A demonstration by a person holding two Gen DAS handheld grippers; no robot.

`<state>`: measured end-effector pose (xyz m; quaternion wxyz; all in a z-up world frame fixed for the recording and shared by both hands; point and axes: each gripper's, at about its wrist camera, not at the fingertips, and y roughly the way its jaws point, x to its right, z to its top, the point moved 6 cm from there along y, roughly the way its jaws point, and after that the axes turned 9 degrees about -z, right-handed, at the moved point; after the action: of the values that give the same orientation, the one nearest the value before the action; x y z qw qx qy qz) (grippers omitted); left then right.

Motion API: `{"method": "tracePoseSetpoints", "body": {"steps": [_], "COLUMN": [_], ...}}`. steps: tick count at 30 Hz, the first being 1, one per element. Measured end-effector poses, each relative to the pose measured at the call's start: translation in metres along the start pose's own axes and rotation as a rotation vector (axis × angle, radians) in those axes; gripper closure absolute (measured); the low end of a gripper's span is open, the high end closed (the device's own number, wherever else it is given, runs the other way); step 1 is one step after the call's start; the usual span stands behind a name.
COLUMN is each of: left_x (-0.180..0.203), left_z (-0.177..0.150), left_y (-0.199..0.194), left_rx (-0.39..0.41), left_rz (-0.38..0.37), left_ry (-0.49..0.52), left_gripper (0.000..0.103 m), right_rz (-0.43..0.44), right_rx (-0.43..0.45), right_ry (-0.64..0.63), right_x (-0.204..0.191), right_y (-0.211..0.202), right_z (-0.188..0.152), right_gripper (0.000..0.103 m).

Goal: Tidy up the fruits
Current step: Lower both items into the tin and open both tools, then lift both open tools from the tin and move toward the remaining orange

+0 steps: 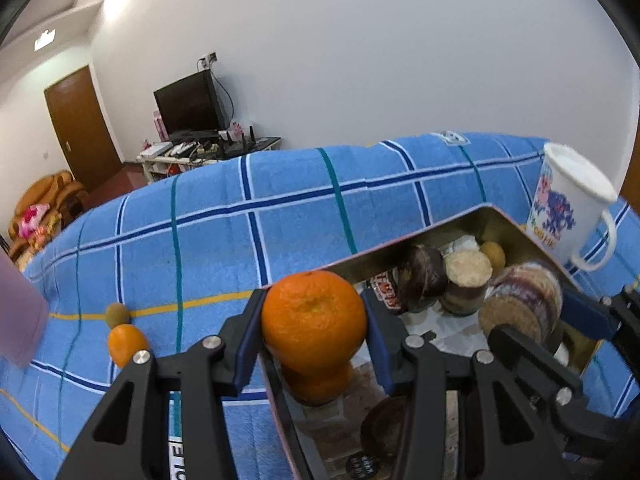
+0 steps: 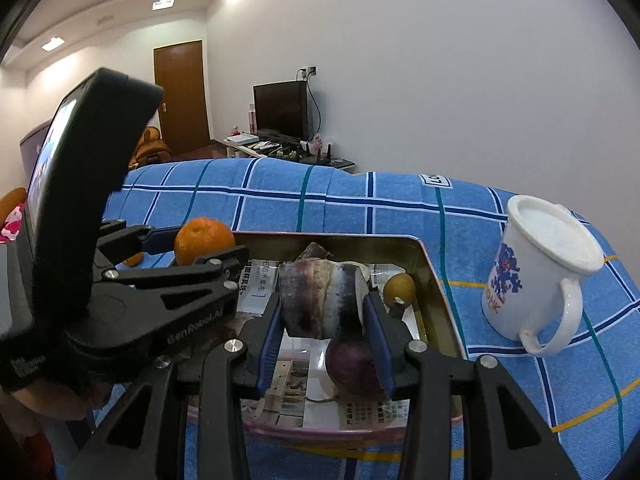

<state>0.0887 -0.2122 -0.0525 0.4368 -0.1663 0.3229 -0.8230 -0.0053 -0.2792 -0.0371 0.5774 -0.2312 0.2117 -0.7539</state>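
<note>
My left gripper (image 1: pixel 314 324) is shut on an orange (image 1: pixel 314 320) and holds it above the left end of a metal tin tray (image 1: pixel 516 224). It also shows in the right wrist view (image 2: pixel 204 240). My right gripper (image 2: pixel 324 320) is shut on a purple-brown cut stalk piece (image 2: pixel 320 304) and holds it over the tray (image 2: pixel 434 280). In the tray lie a dark purple round fruit (image 2: pixel 352 364) and a small yellow-brown fruit (image 2: pixel 400 286). A second orange (image 1: pixel 126 344) and a small brown fruit (image 1: pixel 117 314) lie on the blue checked cloth (image 1: pixel 240 232).
A white mug (image 2: pixel 536 276) with a lid stands on the cloth right of the tray; it also shows in the left wrist view (image 1: pixel 568 208). Newspaper (image 2: pixel 260 284) lines the tray. A pink object (image 1: pixel 20 312) is at the left edge. Beyond the table are a TV and a door.
</note>
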Motion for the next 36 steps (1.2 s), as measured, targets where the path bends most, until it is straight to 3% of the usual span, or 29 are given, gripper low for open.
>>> {"method": "tracePoseSetpoints", "body": {"steps": [8, 12, 19, 21, 23, 28, 31, 34, 36], "left_x": [0.001, 0.002, -0.001, 0.000, 0.000, 0.000, -0.003, -0.004, -0.004], "left_z": [0.000, 0.002, 0.001, 0.001, 0.001, 0.001, -0.004, -0.010, -0.013], "left_y": [0.003, -0.004, -0.017, -0.025, -0.035, -0.065, -0.078, -0.089, -0.095], "left_rx": [-0.021, 0.015, 0.067, 0.104, 0.149, 0.280, 0.342, 0.399, 0.431], "left_rz": [-0.033, -0.022, -0.010, 0.005, 0.003, 0.048, 0.068, 0.105, 0.140], "left_ry": [0.009, 0.007, -0.016, -0.005, -0.007, -0.005, -0.020, -0.010, 0.003], "left_gripper": [0.052, 0.033, 0.022, 0.010, 0.001, 0.000, 0.000, 0.000, 0.000], "right_rz": [0.043, 0.072, 0.071, 0.058, 0.043, -0.079, -0.165, -0.243, -0.293], "right_rx": [-0.019, -0.015, -0.001, 0.027, 0.070, 0.255, 0.357, 0.499, 0.564], "right_ry": [0.011, 0.041, 0.103, 0.133, 0.175, 0.289, 0.320, 0.345, 0.343], "right_x": [0.002, 0.007, 0.019, 0.027, 0.035, 0.065, 0.076, 0.077, 0.073], "right_y": [0.007, 0.007, 0.004, -0.001, -0.010, -0.040, -0.059, -0.085, -0.098], "right_z": [-0.002, -0.003, -0.003, -0.002, -0.001, 0.006, 0.007, 0.006, 0.004], "right_gripper": [0.060, 0.056, 0.036, 0.036, 0.036, 0.036, 0.031, 0.017, 0.014]}}
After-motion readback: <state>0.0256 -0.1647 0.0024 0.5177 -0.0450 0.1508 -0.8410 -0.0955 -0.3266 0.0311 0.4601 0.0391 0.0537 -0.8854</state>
